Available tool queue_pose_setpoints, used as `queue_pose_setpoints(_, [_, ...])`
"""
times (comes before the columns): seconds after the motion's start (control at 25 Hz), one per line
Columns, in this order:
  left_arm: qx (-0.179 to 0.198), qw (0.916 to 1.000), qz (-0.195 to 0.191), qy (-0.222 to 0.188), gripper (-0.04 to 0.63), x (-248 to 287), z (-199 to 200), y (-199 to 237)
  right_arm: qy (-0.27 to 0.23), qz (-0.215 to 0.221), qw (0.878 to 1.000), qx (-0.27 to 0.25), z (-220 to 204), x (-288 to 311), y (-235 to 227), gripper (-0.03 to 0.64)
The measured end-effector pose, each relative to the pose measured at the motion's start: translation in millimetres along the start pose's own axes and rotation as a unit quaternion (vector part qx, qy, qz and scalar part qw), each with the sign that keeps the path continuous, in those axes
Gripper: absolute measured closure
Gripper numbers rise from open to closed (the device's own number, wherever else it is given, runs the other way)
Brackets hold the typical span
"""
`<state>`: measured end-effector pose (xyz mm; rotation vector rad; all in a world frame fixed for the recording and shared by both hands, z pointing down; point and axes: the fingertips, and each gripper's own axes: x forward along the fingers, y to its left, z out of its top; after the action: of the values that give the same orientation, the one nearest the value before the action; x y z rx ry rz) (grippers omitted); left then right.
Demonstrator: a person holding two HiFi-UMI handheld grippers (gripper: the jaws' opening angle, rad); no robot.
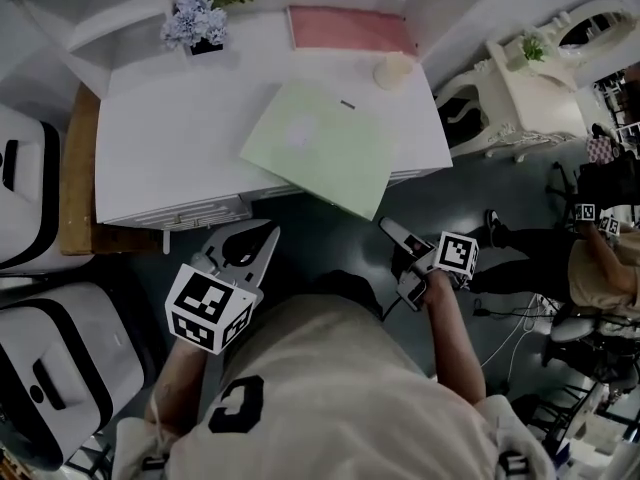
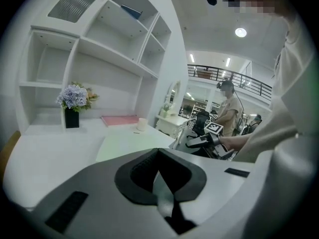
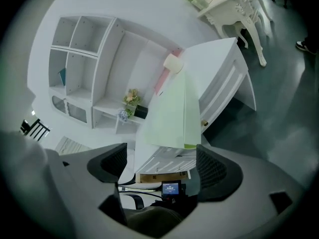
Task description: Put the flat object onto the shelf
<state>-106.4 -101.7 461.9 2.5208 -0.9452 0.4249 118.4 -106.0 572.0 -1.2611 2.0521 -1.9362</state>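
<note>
Green folder (image 1: 320, 148): flat on the counter (image 1: 160, 138), one corner overhanging the front edge, easy to pinch.
Right gripper (image 3: 162, 158): spread, empty, facing that corner.
Left gripper (image 2: 158, 156): pressed together, idle.

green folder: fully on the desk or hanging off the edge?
Hanging off. The green folder lies flat on the white desk, but its near corner sticks out past the front edge.

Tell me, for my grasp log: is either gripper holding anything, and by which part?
Nothing is held. The right gripper is open, short of the green folder; the left gripper is shut, empty.
</note>
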Motion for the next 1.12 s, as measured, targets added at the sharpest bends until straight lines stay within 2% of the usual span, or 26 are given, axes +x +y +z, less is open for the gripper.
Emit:
queue_pose_setpoints(0.28, [0.003, 0.9999, 0.013, -0.003, 0.582, 2.8, 10.2, 12.3, 0.017, 0.0, 1.0, 0.018, 10.2, 11.7, -26.2, 0.196])
queue_pose_setpoints(0.68, [-0.021, 0.9978, 0.063, 0.004, 0.582, 35.3, 23.3, 12.6, 0.112, 0.008, 0.994, 0.005, 17.0, 41.1, -80.8, 0.152])
queue_pose_setpoints(0.84, [-0.026, 0.9965, 0.078, 0.011, 0.582, 51.3, 33.0, 12.4, 0.14, 0.036, 0.989, 0.01, 22.9, 54.7, -90.2, 0.14])
queue_pose_setpoints(1.12, [-0.036, 0.9937, 0.1, 0.036, 0.582, 62.8, 34.4, 13.7, 0.184, 0.123, 0.975, 0.008, 15.2, 73.4, -75.9, 0.13])
